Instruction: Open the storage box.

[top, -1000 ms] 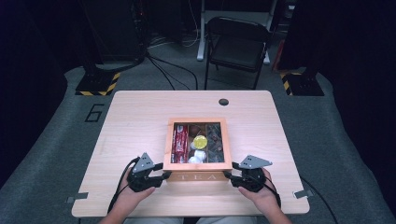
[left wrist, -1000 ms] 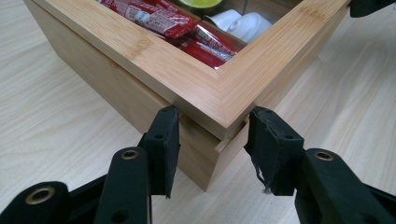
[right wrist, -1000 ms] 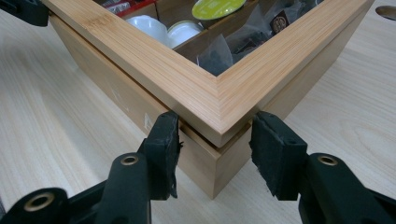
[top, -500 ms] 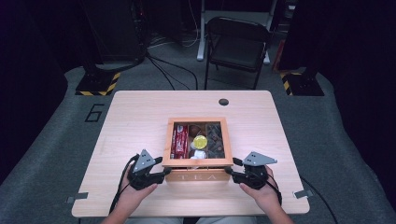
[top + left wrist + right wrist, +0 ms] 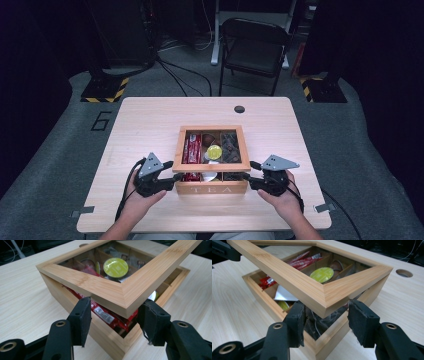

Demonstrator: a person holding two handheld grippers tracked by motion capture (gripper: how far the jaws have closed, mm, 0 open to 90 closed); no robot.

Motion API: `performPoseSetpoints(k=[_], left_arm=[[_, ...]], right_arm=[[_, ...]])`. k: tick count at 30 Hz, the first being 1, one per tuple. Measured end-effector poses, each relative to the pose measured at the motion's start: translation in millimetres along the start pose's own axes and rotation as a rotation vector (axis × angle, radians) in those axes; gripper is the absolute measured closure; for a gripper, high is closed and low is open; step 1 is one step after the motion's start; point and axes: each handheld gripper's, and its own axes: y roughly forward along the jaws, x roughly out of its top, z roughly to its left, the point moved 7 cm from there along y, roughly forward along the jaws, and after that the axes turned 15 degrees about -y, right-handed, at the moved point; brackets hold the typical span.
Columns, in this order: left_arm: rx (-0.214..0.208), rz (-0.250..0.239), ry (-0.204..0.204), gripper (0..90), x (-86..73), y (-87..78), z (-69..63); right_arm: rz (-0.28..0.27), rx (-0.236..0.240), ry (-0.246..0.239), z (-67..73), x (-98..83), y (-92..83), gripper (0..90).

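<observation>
While the tea box [image 5: 212, 187] sits at the table's [image 5: 150, 120] near edge in the high view, the left gripper [image 5: 172, 176] and right gripper [image 5: 252, 176] flank its front corners. In the left gripper view, the lid [image 5: 110, 293] is raised at a tilt, its corner resting on jaws that have just been opening, with red packets [image 5: 105, 315] beneath. In the right gripper view, widening jaws prop the lid's other corner; none pinch it.

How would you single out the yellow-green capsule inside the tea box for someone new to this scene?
On the wooden table stands a bamboo tea box, its window lid raised. The capsule sits in the middle compartment, beside red packets: the only round, yellow-green top there.
</observation>
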Motion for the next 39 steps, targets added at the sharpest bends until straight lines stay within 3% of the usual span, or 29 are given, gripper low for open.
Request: performPoseSetpoints(k=[9,18,23,33,39], left_arm=[[-0.006,-0.054,-0.030,45.0,34.4,-5.1,3.4],[-0.004,-0.089,-0.029,45.2,60.9,-5.1,7.8],[-0.011,-0.079,-0.027,45.3,72.9,-5.1,11.1],[-0.011,-0.094,-0.036,45.6,96.7,-3.2,17.6],[-0.010,-0.102,-0.039,46.2,106.4,-2.4,21.5]], right_arm=[[-0.023,-0.012,0.001,-18.0,29.8,-5.6,48.6],[-0.046,-0.025,-0.004,-36.3,53.5,-4.9,49.1],[-0.049,-0.030,-0.012,-44.0,62.4,-3.2,49.4],[-0.076,-0.034,0.039,-60.7,77.8,1.5,49.6],[-0.072,-0.039,0.034,-70.0,86.1,4.6,50.2]])
